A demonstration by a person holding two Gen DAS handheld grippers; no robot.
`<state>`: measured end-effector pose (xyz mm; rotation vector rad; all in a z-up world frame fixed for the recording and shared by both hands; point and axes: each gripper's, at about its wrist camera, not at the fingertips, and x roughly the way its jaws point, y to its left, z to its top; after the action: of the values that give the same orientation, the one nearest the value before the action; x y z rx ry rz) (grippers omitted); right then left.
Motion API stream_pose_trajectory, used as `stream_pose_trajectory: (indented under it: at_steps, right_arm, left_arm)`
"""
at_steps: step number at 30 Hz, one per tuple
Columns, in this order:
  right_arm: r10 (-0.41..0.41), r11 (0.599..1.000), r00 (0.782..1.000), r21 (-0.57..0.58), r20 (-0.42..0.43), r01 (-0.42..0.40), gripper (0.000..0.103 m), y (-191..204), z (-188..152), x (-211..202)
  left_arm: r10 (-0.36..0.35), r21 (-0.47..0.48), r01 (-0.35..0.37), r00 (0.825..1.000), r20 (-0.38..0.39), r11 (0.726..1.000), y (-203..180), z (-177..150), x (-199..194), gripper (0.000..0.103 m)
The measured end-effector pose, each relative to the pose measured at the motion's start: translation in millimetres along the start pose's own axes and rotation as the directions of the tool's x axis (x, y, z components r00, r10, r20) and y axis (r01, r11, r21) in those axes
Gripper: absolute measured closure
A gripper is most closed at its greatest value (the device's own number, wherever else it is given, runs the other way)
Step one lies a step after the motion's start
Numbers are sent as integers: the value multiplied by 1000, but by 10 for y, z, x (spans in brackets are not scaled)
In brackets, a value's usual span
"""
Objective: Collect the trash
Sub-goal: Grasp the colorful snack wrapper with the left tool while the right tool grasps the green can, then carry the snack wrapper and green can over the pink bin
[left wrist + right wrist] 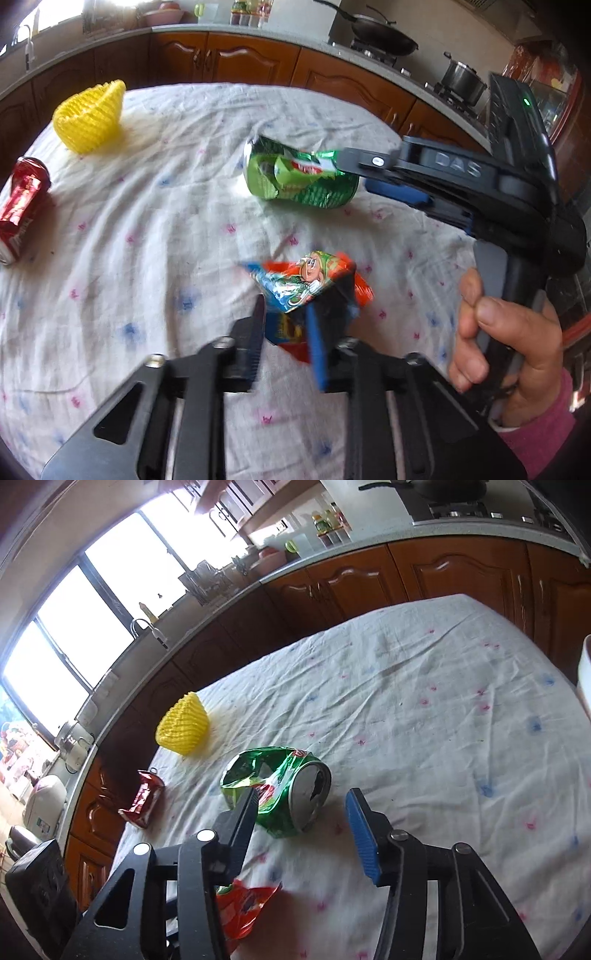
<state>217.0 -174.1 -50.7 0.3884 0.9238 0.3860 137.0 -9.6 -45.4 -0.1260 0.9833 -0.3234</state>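
My left gripper (291, 310) is shut on a colourful snack wrapper (306, 284), which bunches up between its fingers just above the cloth. The same wrapper (247, 908) shows red under the right gripper's body. A crushed green can (295, 181) lies on its side mid-table. My right gripper (301, 799) is open around the green can (280, 786). Its black finger (247, 808) is at the can's side, and its blue pad (360, 830) stands clear of the can's end. A crushed red can (22, 206) and a yellow foam net (88, 114) lie at the left.
A white cloth with small prints covers the table (147, 221). Wooden kitchen cabinets (229, 59) with a wok and a pot run behind it. A person's hand (509, 350) grips the right gripper's handle. A white container's rim (585, 672) shows at the right edge.
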Motion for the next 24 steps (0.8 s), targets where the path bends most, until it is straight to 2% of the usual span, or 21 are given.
stream_pose_trajectory:
  at_steps: [2, 3, 4, 5, 8, 13, 17, 24]
  right_arm:
    - [1, 1000, 1000, 2, -19, -1, 62, -13, 1, 106]
    - [9, 1000, 1000, -1, -26, -9, 73, -13, -3, 154]
    - [15, 1000, 999, -9, -28, -15, 79, -1, -10, 167]
    - [24, 999, 1000, -20, -19, -25, 82, 20, -17, 152]
    - [-2, 998, 1000, -59, 16, 3, 85, 58, -28, 26]
    - [-15, 998, 997, -53, 69, 19, 85, -47, 0, -281]
    - [-31, 999, 993, -27, 115, 34, 85, -221, -7, -598]
    - [-86, 996, 981, 17, 173, 84, 85, -524, -67, -1065]
  left_arm:
    - [-3, -8, 3, 1000, -4, 1000, 11, -1, 31, 95]
    - [-2, -14, 2, 1000, -1, 1000, 23, -5, 31, 97]
    - [-6, -20, 7, 1000, 0, 1000, 35, -5, 26, 97]
    - [-11, -28, 11, 1000, 4, 1000, 51, -6, 17, 97]
    - [-4, -38, 5, 1000, 20, 999, 82, 3, -33, 98]
    - [-18, -45, 21, 998, 63, 999, 48, 70, -168, 98]
    - [-32, -25, 34, 994, 100, 999, -90, 152, -237, 98]
    - [-62, 0, 63, 991, 117, 998, -354, 289, -211, 98]
